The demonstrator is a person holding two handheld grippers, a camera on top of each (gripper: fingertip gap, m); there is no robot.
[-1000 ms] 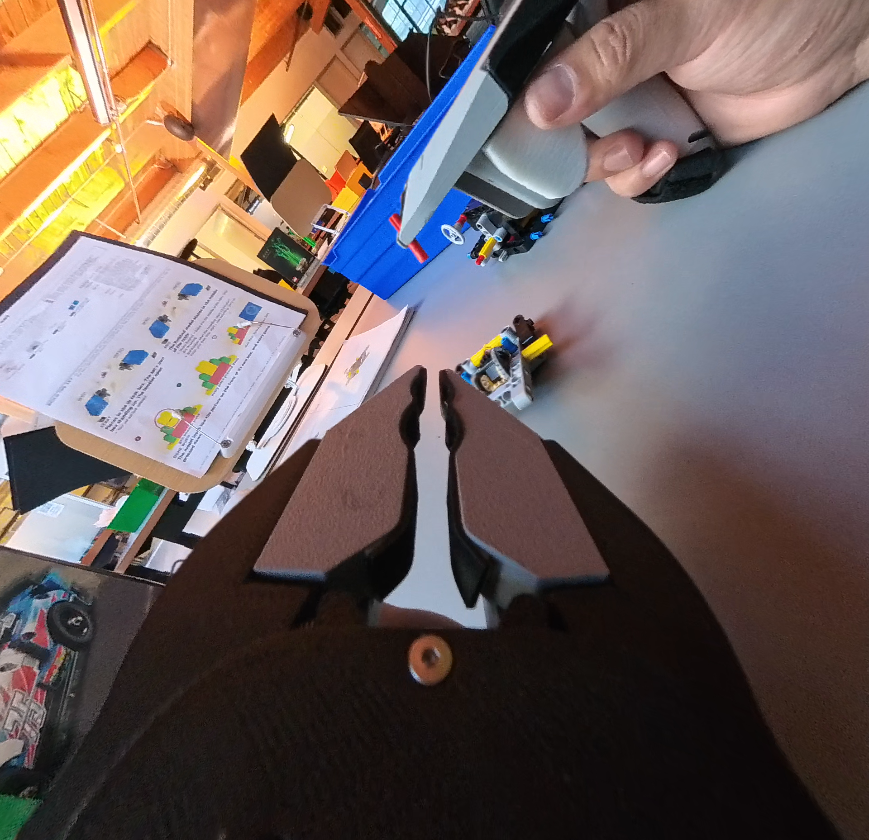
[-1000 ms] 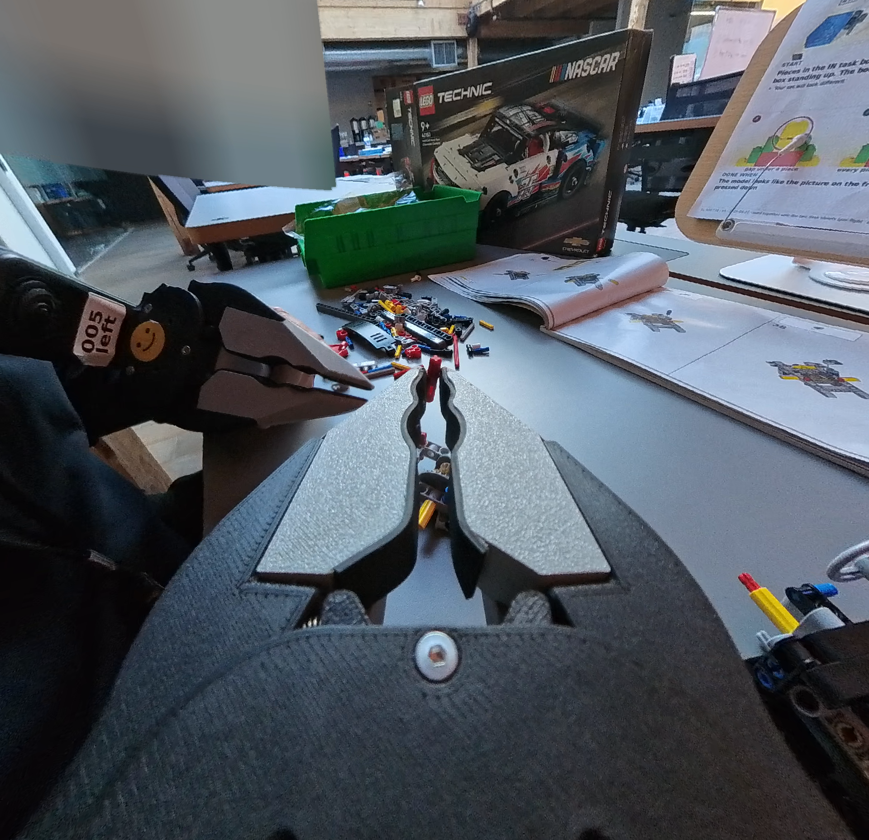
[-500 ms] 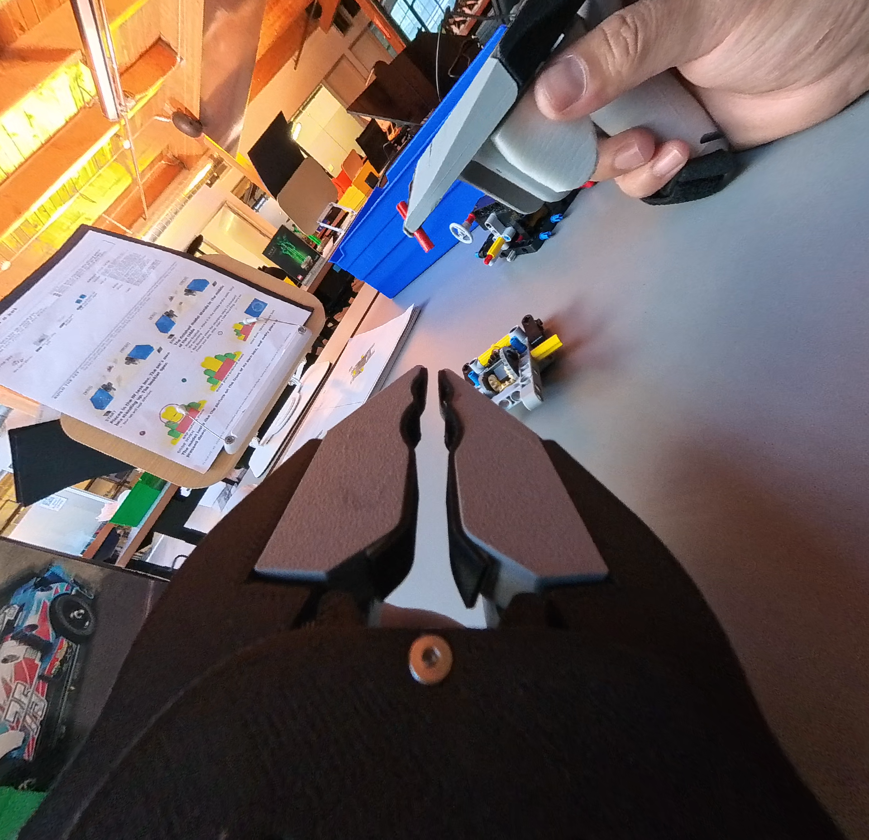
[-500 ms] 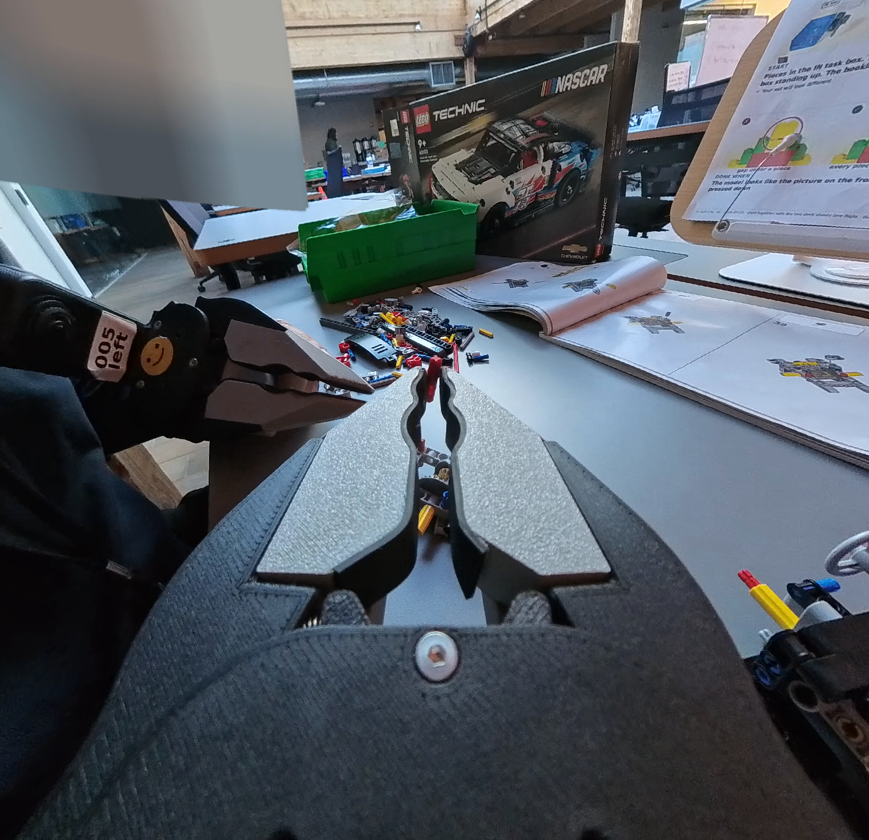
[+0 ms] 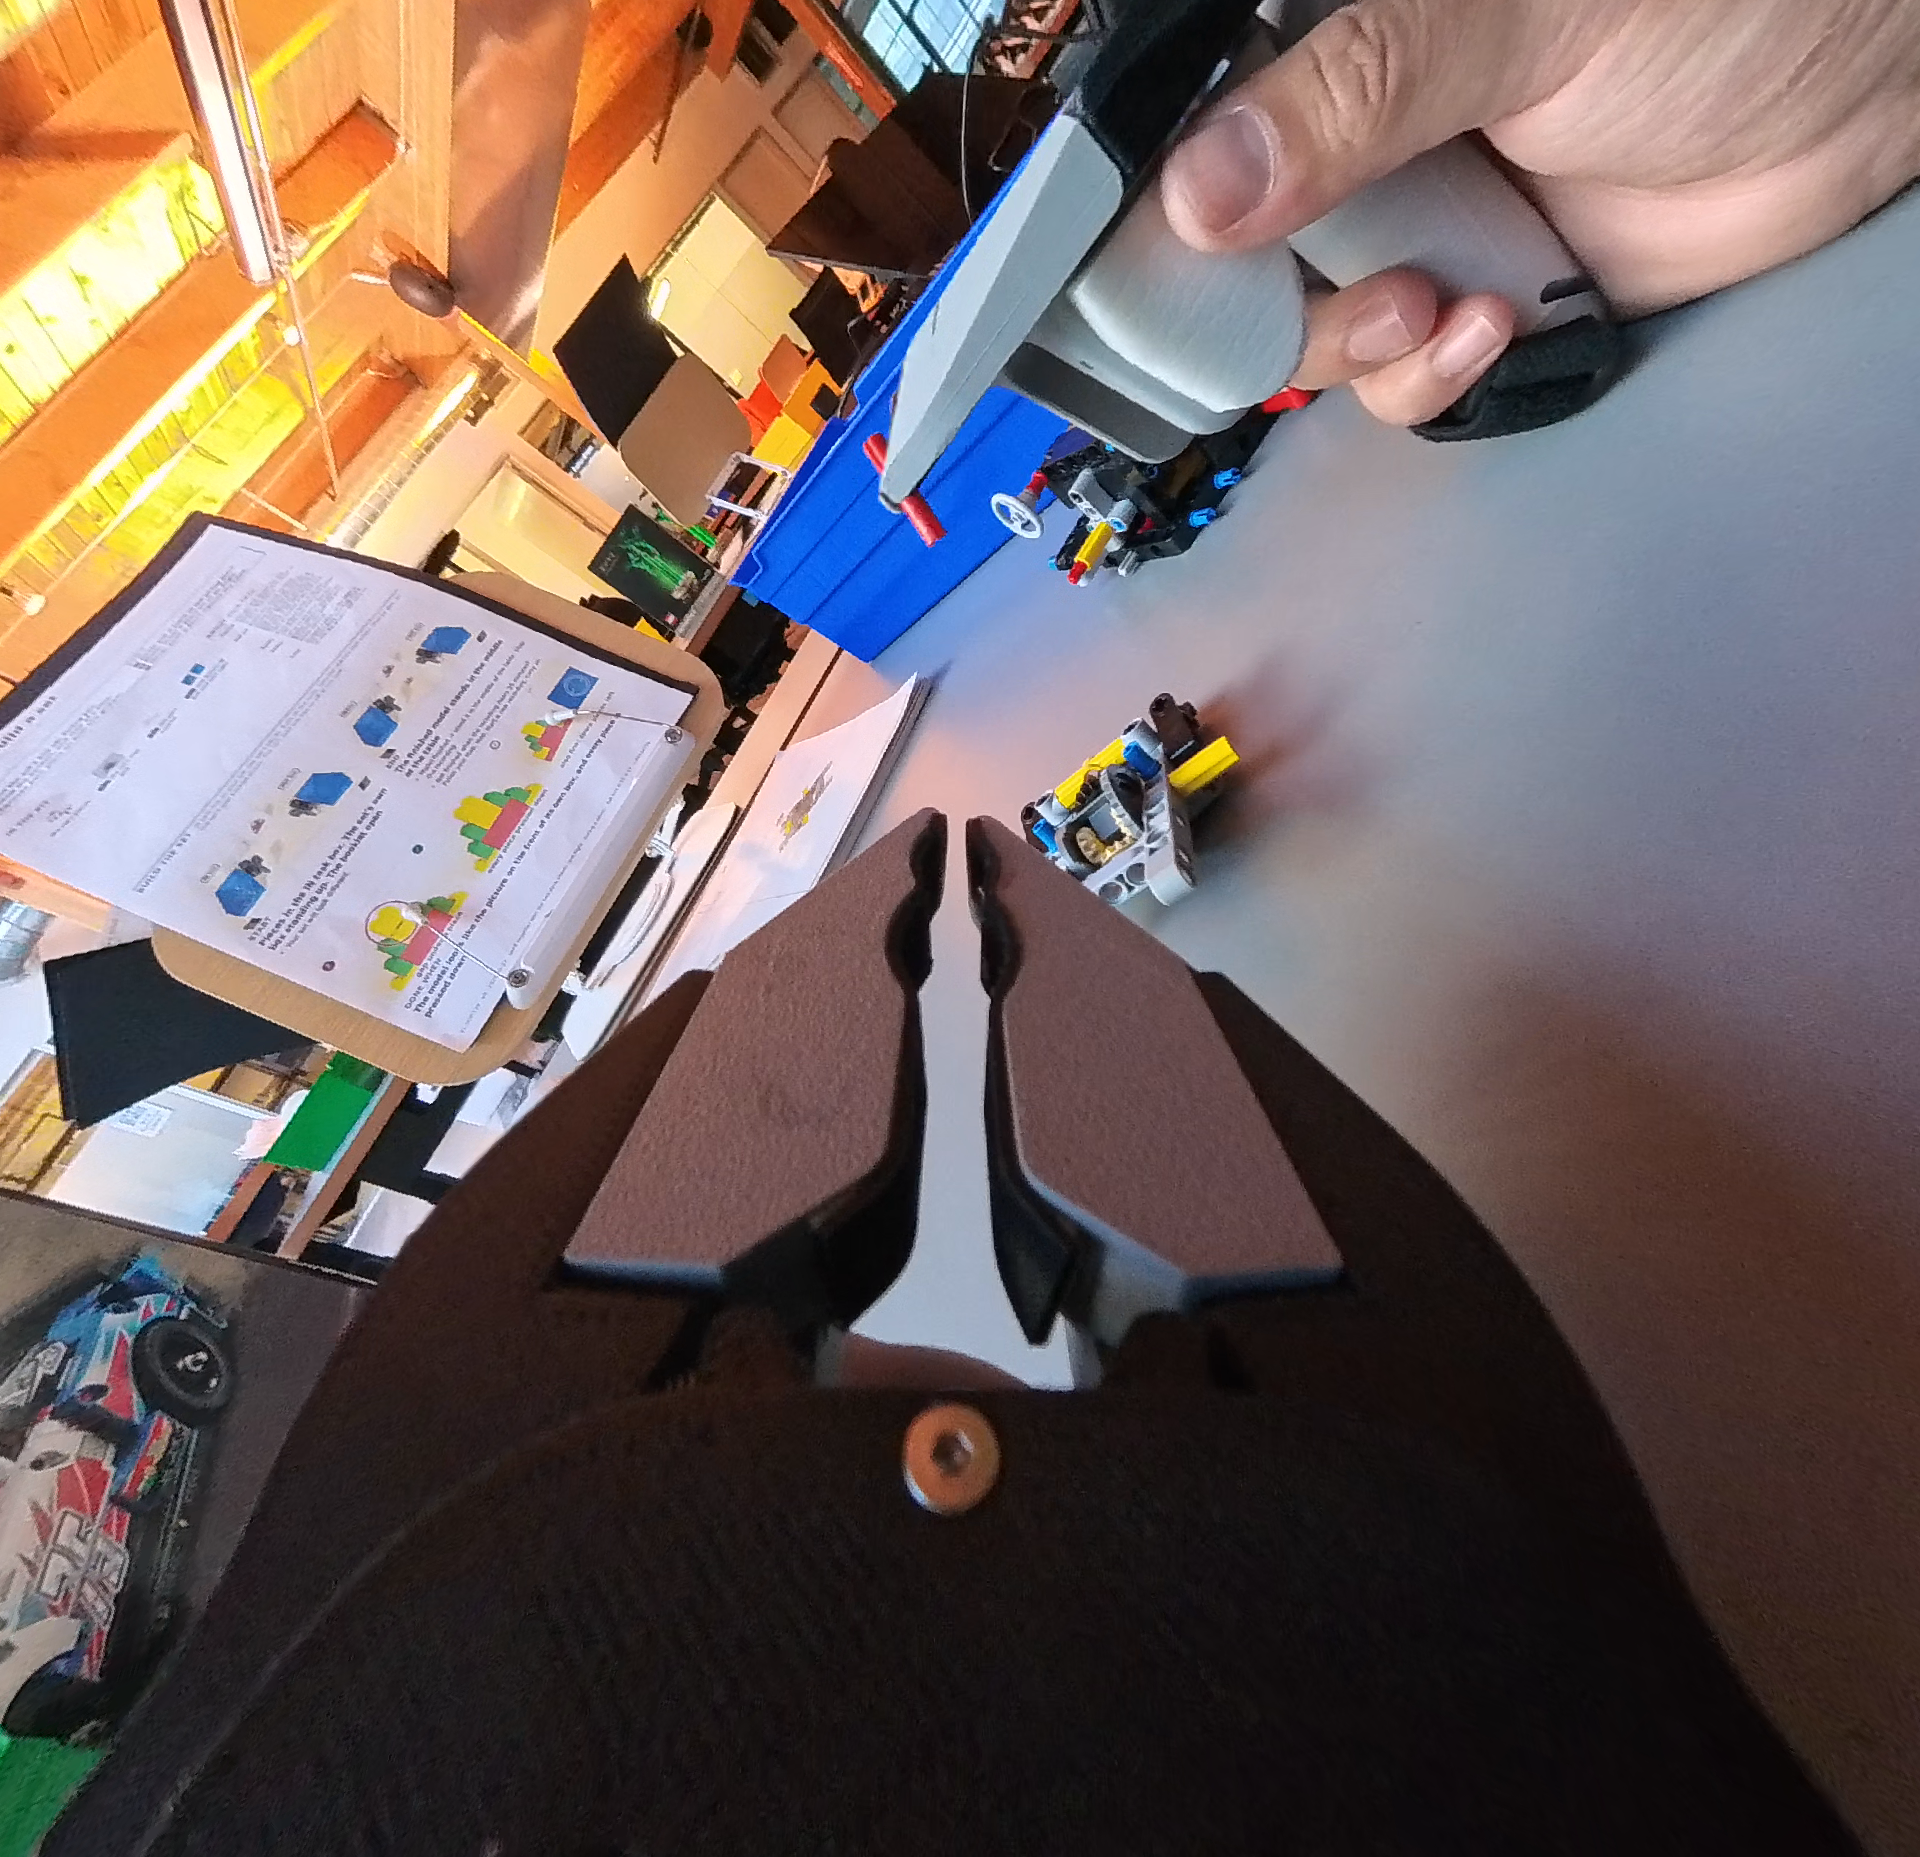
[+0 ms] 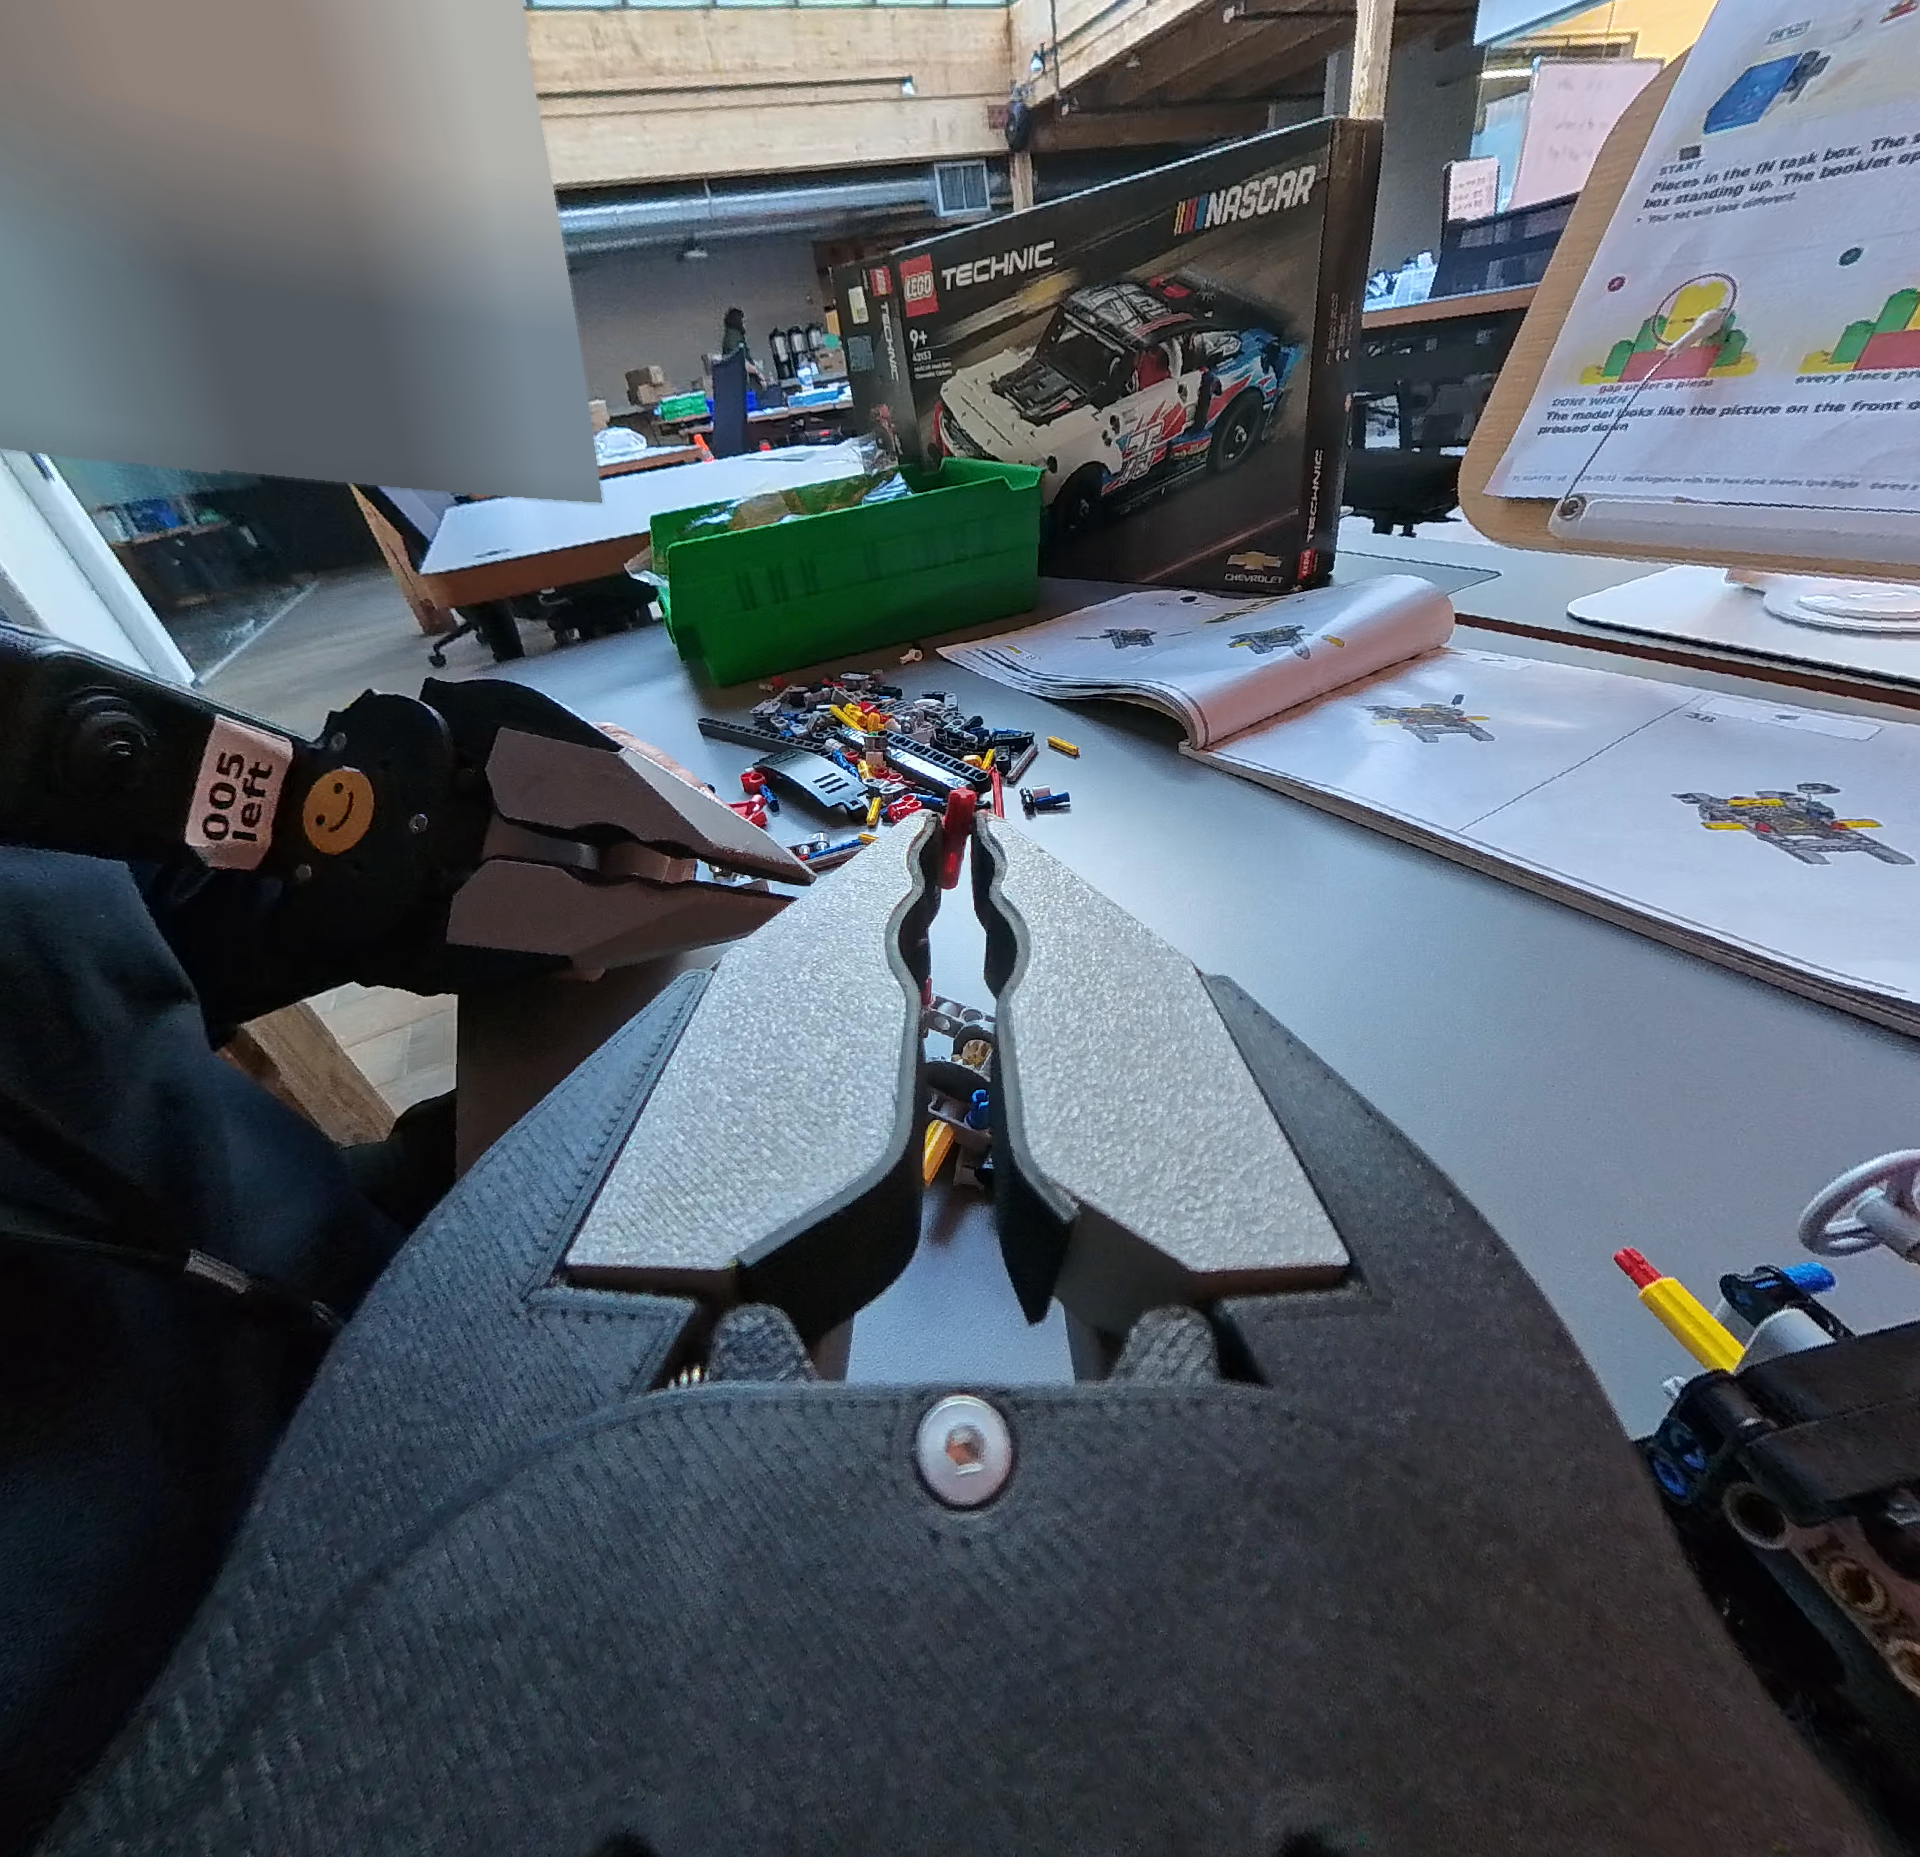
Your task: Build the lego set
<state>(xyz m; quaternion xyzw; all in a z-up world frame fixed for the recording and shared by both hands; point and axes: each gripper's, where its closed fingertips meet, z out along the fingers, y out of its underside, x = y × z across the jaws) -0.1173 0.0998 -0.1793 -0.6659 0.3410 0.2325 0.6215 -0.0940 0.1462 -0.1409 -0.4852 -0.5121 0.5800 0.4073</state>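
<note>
In the right wrist view my right gripper [image 6: 956,836] is shut on a small red pin [image 6: 954,843] that stands up between its fingertips. It hangs above a small yellow, grey and blue brick assembly [image 6: 961,1080] on the grey table [image 6: 1351,976]. In the left wrist view the same gripper [image 5: 899,493] is held in a hand [image 5: 1558,93], with the red pin [image 5: 914,508] at its tip. My left gripper [image 5: 956,831] is shut, with nothing showing between its tips. It points at the table just left of the small assembly [image 5: 1132,810]. It also shows in the right wrist view [image 6: 800,877].
A pile of loose pieces [image 6: 883,747] lies before a green bin [image 6: 852,581] and a boxed car set [image 6: 1122,373]. An open booklet [image 6: 1455,737] and a sheet on a stand [image 6: 1714,301] are to the right. A larger black assembly [image 5: 1143,498] sits by a blue bin [image 5: 862,550]. The gap from one gripper's tips to the other's is roughly 7 centimeters.
Both grippers have only drifted slightly. The right gripper stays shut on the red pin and the left stays shut.
</note>
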